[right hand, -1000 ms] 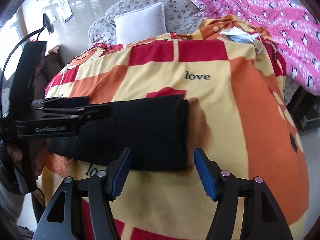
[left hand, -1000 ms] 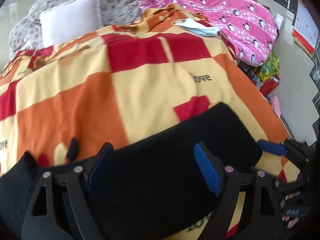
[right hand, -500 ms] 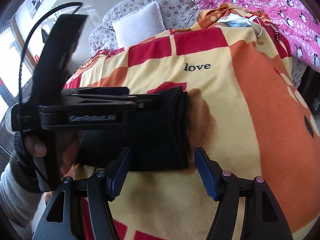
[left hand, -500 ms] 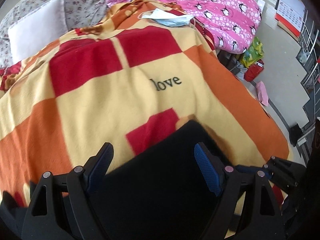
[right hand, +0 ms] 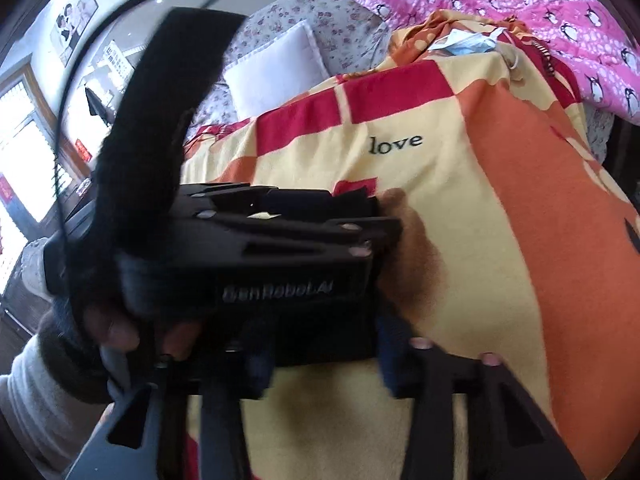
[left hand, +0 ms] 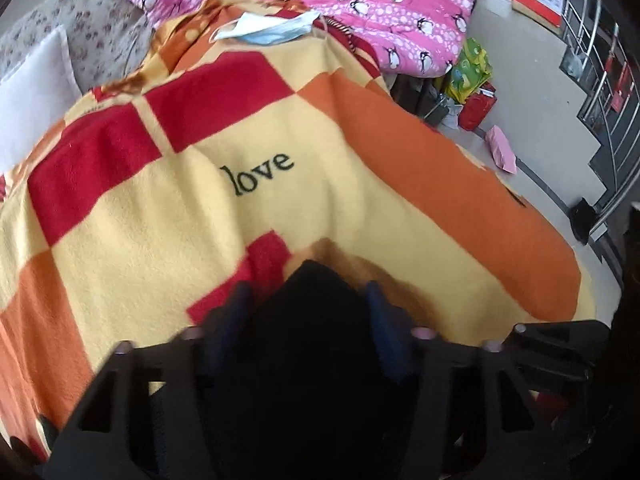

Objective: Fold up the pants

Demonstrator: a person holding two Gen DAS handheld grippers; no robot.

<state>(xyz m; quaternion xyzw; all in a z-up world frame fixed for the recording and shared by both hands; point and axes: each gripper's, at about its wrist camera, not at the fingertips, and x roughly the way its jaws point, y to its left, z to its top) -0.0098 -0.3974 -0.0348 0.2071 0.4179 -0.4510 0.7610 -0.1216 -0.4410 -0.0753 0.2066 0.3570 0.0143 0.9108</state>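
The left gripper (left hand: 308,308) has just been closing, and its blue pads now squeeze the corner of the folded black pants (left hand: 312,360). The right gripper (right hand: 320,364) has just been closing too, with the near edge of the pants between its pads; it looks like they pinch it, but the picture is blurry. The pants lie on a checked blanket (left hand: 160,216). At 12 o'clock from the pants is the word "love" (left hand: 258,176), and further up lies a blue face mask (left hand: 266,30).

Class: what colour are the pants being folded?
Black pants, clearest in the left wrist view.
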